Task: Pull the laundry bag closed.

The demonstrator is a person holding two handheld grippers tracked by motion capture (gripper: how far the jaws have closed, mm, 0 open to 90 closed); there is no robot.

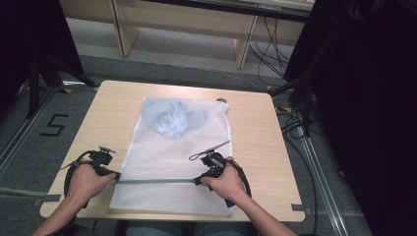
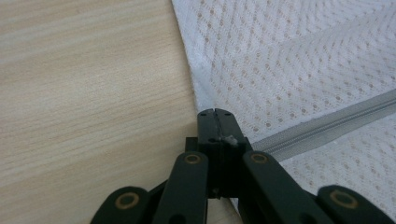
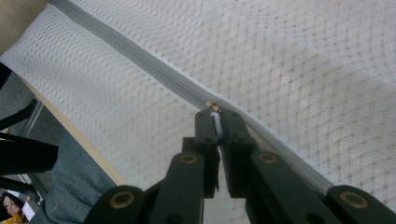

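A white mesh laundry bag (image 1: 167, 152) lies flat on the wooden table (image 1: 255, 142), with a crumpled pale garment (image 1: 169, 120) inside its far end. A grey zipper (image 1: 157, 181) crosses the bag near the front edge. My left gripper (image 1: 116, 175) is shut on the bag's left edge at the zipper's end; in the left gripper view the jaws (image 2: 215, 113) pinch a bit of fabric beside the zipper (image 2: 327, 126). My right gripper (image 1: 197, 181) is shut on the white zipper pull (image 3: 215, 122), with the slider just ahead of the jaws on the zipper (image 3: 140, 60).
A small round grommet (image 1: 222, 100) sits at the table's far edge. Black curtains stand left and right, cables (image 1: 295, 123) trail on the floor at the right, and a wooden bench (image 1: 196, 24) stands beyond. Bare tabletop flanks the bag on both sides.
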